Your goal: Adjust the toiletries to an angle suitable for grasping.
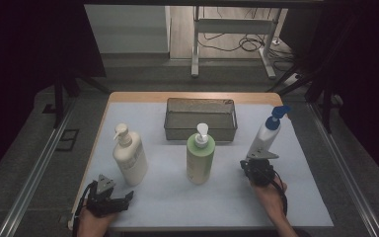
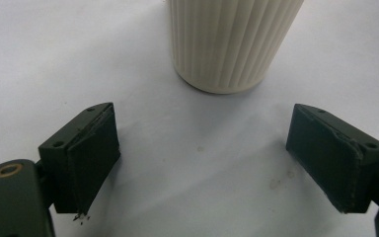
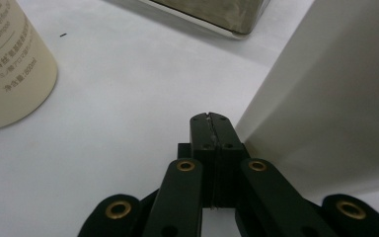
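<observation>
Three pump bottles: cream [image 1: 130,157], green [image 1: 200,159], blue-capped white [image 1: 265,134]; one basket [image 1: 201,119]

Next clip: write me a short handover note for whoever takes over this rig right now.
Left gripper: jaws open, nothing between them, low on the table just short of the cream ribbed pump bottle.
Right gripper: jaws shut on nothing, their side against the base of the white bottle with the blue pump, which tilts away.
Green pump bottle stands mid-table; metal mesh basket behind it holds nothing.
Done: nothing gripped or binned.
Left: probably all three bottles into the basket.
</observation>
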The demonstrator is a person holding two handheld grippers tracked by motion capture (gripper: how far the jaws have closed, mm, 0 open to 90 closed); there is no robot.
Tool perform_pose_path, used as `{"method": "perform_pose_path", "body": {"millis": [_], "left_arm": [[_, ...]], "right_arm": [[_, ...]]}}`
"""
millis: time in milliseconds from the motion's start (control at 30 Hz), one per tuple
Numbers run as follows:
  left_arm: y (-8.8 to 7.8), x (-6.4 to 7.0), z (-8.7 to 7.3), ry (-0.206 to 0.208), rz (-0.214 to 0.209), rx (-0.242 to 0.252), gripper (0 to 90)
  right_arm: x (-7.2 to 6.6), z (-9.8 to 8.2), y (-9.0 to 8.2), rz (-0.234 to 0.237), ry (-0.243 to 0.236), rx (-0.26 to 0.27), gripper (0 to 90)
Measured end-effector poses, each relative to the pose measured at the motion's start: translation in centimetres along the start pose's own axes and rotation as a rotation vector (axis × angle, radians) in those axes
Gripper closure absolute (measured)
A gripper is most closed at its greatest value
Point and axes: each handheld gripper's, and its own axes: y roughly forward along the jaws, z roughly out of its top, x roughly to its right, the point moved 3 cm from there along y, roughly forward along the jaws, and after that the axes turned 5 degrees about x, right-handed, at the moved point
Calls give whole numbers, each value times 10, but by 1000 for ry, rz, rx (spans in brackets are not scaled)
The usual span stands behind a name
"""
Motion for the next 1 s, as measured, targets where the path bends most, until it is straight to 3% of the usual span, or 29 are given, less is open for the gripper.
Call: {"method": "perform_pose_path", "body": {"millis": [367,633,1000], "left_arm": [[0,0,0,0,-1,0,125],[0,0,0,0,-1,0,125],[0,0,0,-1,-1,0,124]], "right_arm": [[-1,6,1,-11,-6,28,900],[0,3,-1,-16,6,18,900],[15,-6,-11,-22,8,23,900]]}}
